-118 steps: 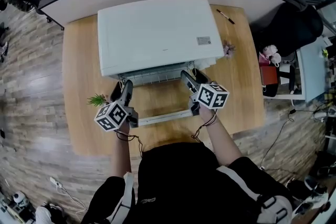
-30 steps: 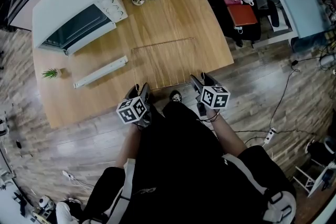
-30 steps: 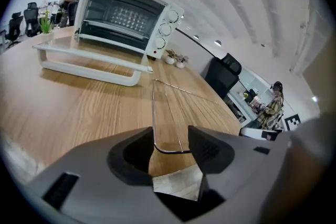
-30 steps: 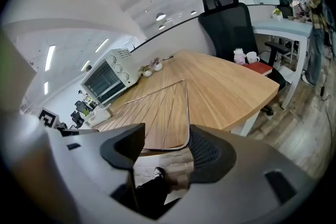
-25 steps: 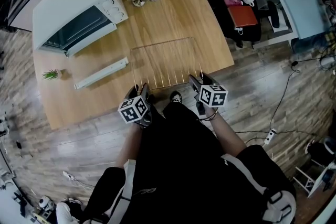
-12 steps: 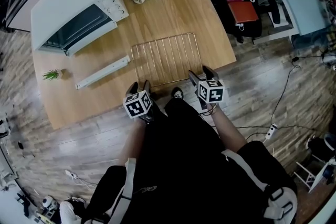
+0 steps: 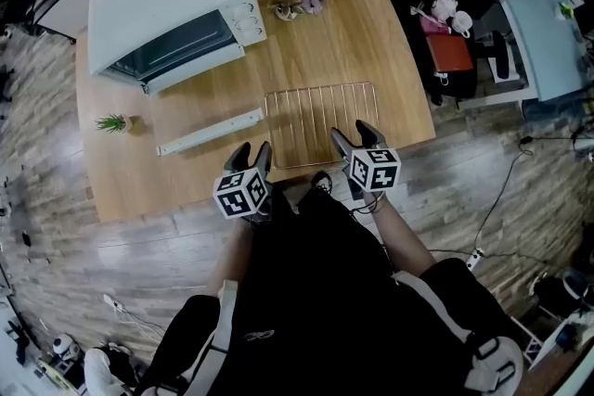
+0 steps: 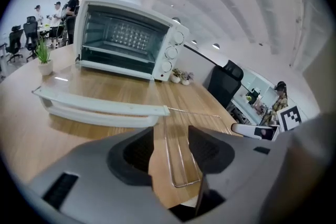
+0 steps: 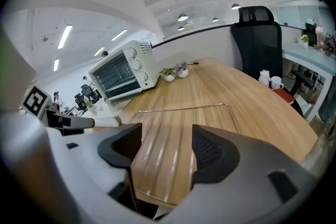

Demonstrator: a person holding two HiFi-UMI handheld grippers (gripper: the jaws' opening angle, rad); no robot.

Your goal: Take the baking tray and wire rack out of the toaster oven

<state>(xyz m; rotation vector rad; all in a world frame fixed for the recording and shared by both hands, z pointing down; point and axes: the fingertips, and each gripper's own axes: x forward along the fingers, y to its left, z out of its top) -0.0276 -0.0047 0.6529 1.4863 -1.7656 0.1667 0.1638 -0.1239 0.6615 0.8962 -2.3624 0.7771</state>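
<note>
Head view: the wire rack (image 7: pixel 320 118) and the white tray (image 7: pixel 209 133) lie out in front of the toaster oven (image 7: pixel 172 9), so the task seems done. The left gripper (image 7: pixel 252 151) is released and empty; the jaws of the right gripper (image 7: pixel 350 133) have just been opening and hold nothing.

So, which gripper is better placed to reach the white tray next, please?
Probably left: the open left gripper is nearer the tray; the wire rack lies between the tray and the right gripper.

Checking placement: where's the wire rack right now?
Head view: the wire rack lies flat on the wooden table near its front edge, just right of the white tray.
</note>
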